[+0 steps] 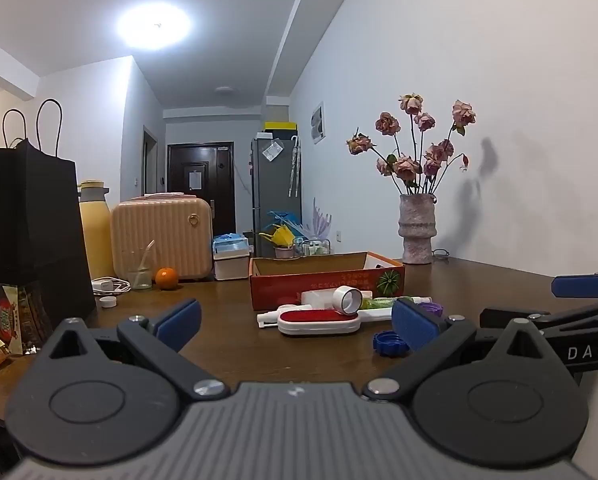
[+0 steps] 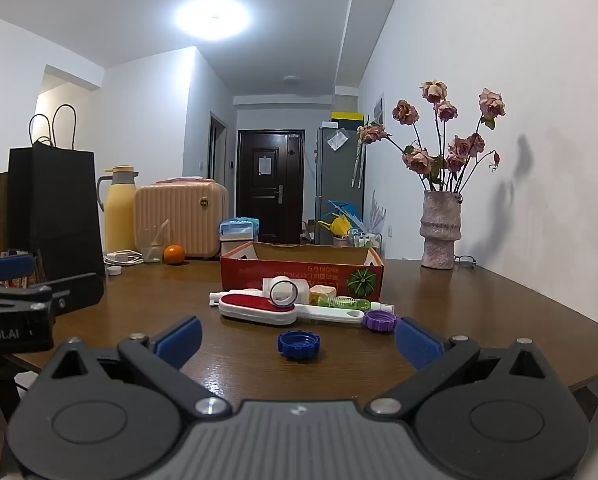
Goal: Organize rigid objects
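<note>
Both grippers low over the near edge of the dark wooden surface (image 2: 479, 292), level, side by side. Left gripper (image 1: 295, 322): jaws released, spread wide, nothing between the blue pads. Right gripper (image 2: 299, 336): same, jaws released and empty.

Nearest item: blue ribbed plastic cap (image 2: 297, 345), lying loose just ahead of my right jaws. Slightly farther and to the right, purple ribbed plastic cap (image 2: 380, 320), apart from the blue one.

Behind those, a cluster still on the surface: red-and-white oval lint brush (image 2: 259, 309), white roll of tape (image 2: 283, 292) resting on its far end, green clear slim bottle (image 2: 345, 303) lying on its side, a small cream cube-like block (image 2: 323, 291), other white pieces I cannot identify.

Just beyond the cluster: open red cardboard box (image 2: 299, 276). Its interior is not visible from this height; I cannot tell whether anything is in it.

Judgement: organizing barely begun or not begun. All visible rigid items remain outside the box. Blue cap looks the natural first pick.
</note>
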Available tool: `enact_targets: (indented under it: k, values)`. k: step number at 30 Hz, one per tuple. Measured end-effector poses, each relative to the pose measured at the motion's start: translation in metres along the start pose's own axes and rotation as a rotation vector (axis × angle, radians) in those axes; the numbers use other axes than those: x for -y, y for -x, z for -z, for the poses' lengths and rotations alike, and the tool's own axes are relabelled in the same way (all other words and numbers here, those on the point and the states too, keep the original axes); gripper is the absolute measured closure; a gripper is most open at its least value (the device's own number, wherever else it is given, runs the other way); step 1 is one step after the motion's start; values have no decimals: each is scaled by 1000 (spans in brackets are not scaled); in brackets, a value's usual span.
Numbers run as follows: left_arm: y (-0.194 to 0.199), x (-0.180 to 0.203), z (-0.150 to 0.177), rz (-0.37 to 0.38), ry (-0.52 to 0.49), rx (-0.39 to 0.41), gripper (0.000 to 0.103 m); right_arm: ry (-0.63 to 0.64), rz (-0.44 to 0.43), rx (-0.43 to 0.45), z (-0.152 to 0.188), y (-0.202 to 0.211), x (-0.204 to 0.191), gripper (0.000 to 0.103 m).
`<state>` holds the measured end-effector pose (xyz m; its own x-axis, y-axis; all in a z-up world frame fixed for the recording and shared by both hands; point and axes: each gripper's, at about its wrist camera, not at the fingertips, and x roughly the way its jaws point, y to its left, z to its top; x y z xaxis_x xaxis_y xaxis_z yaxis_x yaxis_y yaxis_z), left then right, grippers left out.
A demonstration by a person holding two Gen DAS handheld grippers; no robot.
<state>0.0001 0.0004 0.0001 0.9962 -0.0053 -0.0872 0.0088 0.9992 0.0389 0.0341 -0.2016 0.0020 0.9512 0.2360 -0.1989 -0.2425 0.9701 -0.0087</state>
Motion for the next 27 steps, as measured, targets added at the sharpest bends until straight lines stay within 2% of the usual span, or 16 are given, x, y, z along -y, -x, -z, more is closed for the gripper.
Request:
enact_targets:
  k: [6,7,27]
  values:
    - [-3,-5,0,11,24,-20,0,4,-1,-2,0,0,0,0]
    - [-3,-4,-5,18,-1,-39,0,5,-1,-1,0,0,-1,0]
    - [-5,-4,1,13,-4,-15,0,10,17,-4,0,-1,-2,0]
